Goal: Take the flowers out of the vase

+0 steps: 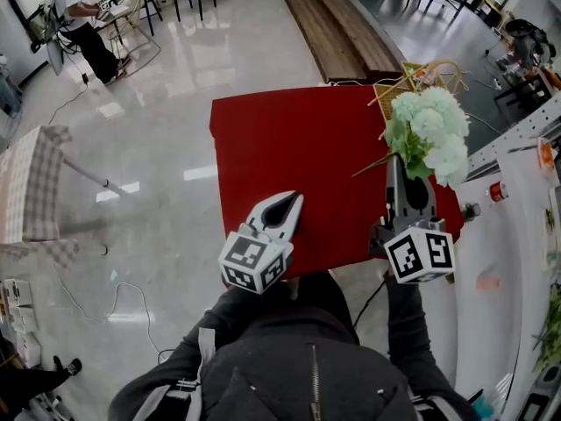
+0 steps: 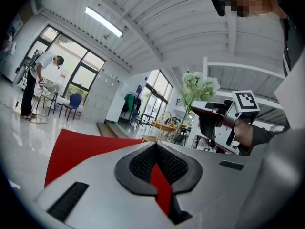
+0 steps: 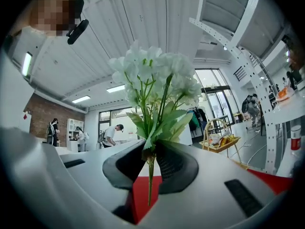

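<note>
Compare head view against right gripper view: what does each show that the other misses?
Only the head view: the left gripper, jaws together and empty, over the red table, plus the person's arms and the wooden benches.
Only the right gripper view: the bare stem pinched between the pads, its lower end free, and the ceiling.
Both: the right gripper shut on the white flowers, the table and the wicker basket. Neither shows a vase.
</note>
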`<action>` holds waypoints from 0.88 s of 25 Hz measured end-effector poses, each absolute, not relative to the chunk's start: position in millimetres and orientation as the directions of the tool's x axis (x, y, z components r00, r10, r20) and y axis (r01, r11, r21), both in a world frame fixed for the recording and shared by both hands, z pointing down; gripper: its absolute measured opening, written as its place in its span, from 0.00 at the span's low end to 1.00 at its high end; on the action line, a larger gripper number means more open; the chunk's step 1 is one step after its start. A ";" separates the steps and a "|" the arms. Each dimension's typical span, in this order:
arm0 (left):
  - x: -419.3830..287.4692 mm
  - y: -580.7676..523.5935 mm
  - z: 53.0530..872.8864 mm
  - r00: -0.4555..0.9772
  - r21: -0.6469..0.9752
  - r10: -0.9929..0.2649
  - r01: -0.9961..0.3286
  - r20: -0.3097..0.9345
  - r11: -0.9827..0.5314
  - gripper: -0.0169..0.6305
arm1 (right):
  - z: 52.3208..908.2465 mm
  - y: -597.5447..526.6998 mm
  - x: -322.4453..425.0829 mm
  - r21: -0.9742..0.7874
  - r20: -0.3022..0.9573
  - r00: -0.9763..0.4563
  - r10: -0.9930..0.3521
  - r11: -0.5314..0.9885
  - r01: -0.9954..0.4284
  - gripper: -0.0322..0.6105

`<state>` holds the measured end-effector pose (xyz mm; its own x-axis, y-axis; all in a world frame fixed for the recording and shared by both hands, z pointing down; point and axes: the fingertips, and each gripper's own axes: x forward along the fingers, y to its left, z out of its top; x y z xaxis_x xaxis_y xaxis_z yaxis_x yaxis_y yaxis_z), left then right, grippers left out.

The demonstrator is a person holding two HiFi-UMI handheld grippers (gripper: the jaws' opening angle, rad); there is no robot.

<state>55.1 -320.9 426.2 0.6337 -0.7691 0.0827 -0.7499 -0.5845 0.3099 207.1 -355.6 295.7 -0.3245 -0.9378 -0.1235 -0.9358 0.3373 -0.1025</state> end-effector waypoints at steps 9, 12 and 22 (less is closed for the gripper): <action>64.4 -314.3 433.6 0.632 0.314 -0.768 -0.754 0.106 -0.577 0.04 | 340.4 -361.9 232.8 -0.109 -0.017 -0.253 -0.967 0.253 -0.961 0.14; 61.9 -313.0 436.3 0.622 0.317 -0.775 -0.761 0.112 -0.565 0.04 | 359.0 -362.3 231.6 -0.094 0.022 -0.245 -0.969 0.242 -0.966 0.14; 46.4 -308.9 444.0 0.589 0.317 -0.797 -0.787 0.134 -0.528 0.04 | 409.5 -359.5 221.1 -0.106 0.130 -0.240 -0.962 0.227 -0.968 0.14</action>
<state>46.4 -308.9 444.0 0.5888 -0.7972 0.1336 -0.7874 -0.5284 0.3173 221.1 -359.5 409.5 -0.2401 -0.9620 0.1300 -0.9681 0.2274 -0.1056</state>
